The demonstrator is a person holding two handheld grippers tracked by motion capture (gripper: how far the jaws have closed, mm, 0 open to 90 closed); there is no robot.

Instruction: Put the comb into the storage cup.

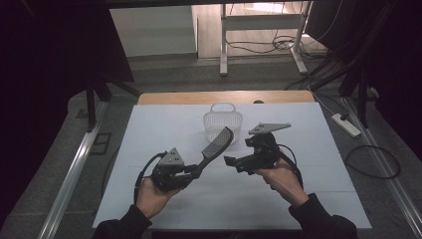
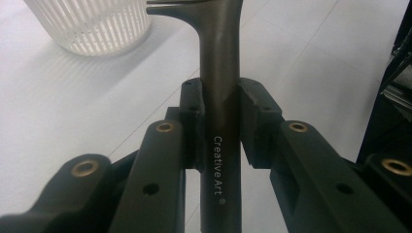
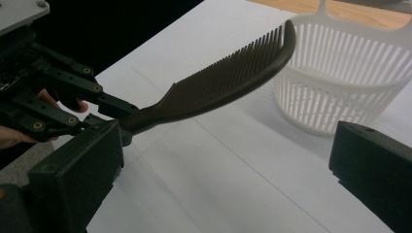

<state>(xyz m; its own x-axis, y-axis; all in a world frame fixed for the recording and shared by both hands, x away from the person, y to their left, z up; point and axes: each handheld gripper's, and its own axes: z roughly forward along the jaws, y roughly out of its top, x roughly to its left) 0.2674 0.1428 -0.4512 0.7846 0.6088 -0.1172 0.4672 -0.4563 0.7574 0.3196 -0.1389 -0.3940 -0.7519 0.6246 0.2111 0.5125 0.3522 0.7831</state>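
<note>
My left gripper (image 1: 195,171) is shut on the handle of a dark comb (image 1: 217,143), which rises up and to the right toward a white slatted basket (image 1: 222,121). The left gripper view has the comb handle (image 2: 219,97), printed "Creative Art", clamped between both pads, with the basket (image 2: 92,24) at upper left. My right gripper (image 1: 230,162) is open just right of the comb, holding nothing. In the right gripper view its jaws stand wide apart; the comb (image 3: 228,77) crosses above the table, the left gripper (image 3: 104,109) holds it, and the basket (image 3: 350,82) stands behind.
A white sheet (image 1: 164,124) covers the wooden table (image 1: 169,97). Grey floor surrounds it, with a metal rail (image 1: 74,169) at left, a power strip (image 1: 346,124) and cables at right, and a white frame (image 1: 224,45) beyond.
</note>
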